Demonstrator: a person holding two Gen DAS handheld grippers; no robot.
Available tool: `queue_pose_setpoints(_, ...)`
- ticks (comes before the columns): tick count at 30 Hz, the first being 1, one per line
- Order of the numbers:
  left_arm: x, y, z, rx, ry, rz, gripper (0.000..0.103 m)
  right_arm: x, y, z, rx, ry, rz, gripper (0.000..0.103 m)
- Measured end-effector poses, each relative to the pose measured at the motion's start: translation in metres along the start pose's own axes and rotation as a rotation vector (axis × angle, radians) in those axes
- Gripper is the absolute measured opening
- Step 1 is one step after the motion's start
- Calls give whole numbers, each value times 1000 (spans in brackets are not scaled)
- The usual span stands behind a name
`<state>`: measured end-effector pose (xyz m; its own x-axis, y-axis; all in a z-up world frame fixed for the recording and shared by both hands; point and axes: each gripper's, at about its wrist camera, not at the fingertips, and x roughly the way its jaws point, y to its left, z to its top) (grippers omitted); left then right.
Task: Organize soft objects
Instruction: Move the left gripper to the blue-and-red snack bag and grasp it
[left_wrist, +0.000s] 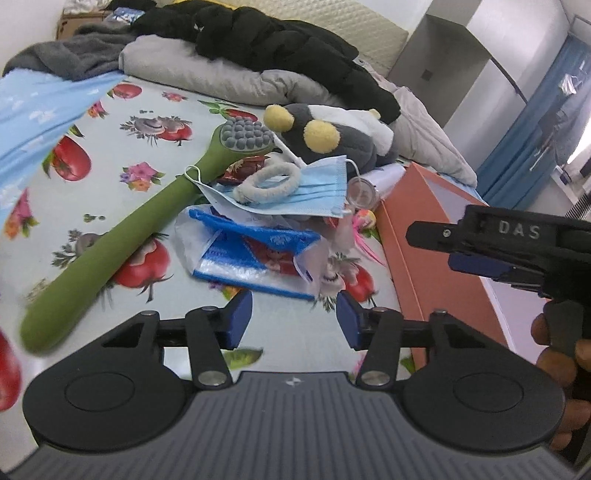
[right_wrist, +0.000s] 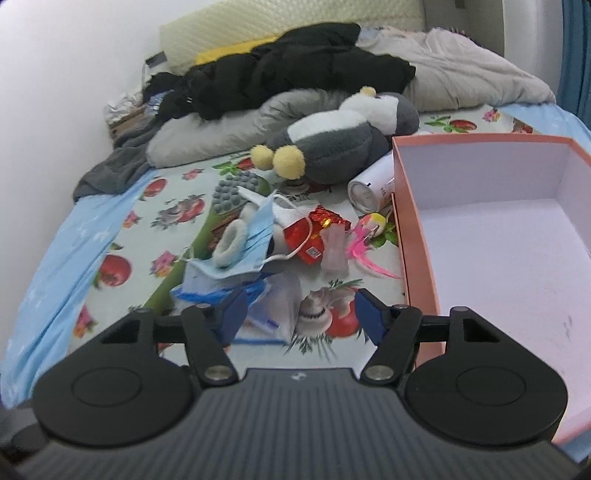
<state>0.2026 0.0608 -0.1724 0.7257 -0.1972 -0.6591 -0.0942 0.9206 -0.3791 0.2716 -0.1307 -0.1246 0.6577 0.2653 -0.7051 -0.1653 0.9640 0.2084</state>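
1. Both grippers, left (left_wrist: 294, 319) and right (right_wrist: 299, 314), hang over the bedsheet (left_wrist: 147, 110), jaws apart, nothing between them.
2. Box (right_wrist: 417, 258) stands open and empty, right of the clutter.
3. Plush (right_wrist: 332, 144) lies beyond the pile, near the box.
4. Massager (left_wrist: 122, 236) lies left, its head under the mask's (left_wrist: 314, 192) loop.
5. Scrunchie (left_wrist: 267, 182) rests on the mask.

Fuzzy plush toy (right_wrist: 332, 147) looking matt, pleated paper-like mask (left_wrist: 295, 192) lying soft, smooth orange cardboard box (right_wrist: 417, 236) showing a matt finish
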Motion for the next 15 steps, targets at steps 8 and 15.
queue_pose_setpoints(8, 58, 10, 12, -62, 46, -77, 44, 63, -2, 20, 15, 50, -77, 58)
queue_pose_setpoints(15, 96, 9, 17, -73, 59, -80, 36, 117, -6, 26, 38, 121, -123, 46)
